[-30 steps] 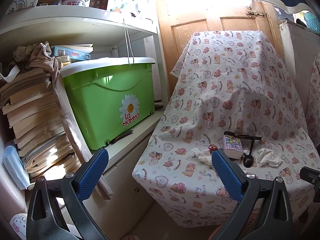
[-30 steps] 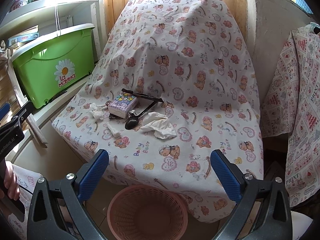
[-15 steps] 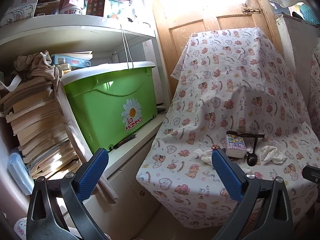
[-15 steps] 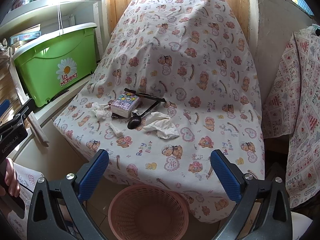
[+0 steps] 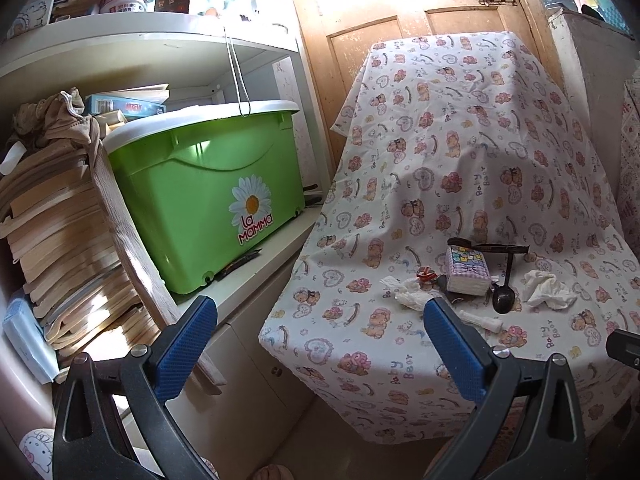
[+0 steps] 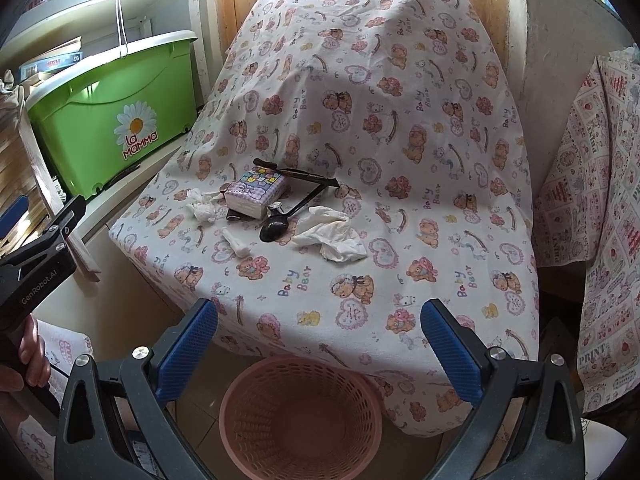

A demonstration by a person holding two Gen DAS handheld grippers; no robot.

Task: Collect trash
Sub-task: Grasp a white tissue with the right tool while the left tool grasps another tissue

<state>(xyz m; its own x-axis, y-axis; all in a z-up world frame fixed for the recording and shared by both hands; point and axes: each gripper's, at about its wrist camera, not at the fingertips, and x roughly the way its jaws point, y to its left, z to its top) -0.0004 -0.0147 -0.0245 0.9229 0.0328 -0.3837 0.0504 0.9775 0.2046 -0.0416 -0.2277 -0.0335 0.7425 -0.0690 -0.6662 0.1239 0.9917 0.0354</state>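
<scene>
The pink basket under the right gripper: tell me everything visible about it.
The pink basket looks like plastic, round, with latticed perforated walls and a solid rim. It stands upright on the floor, mouth open, at the front edge of the bear-print cloth, whose hem hangs just behind its rim. Nothing shows inside it. The right gripper hangs open above it, not touching.

Crumpled paper tissue (image 6: pixel 334 238) lies on matt printed cloth (image 6: pixel 400 128); glossy green plastic bin (image 5: pixel 208 200), perforated pink plastic basket (image 6: pixel 300 416), worn wooden door (image 5: pixel 360 48).
</scene>
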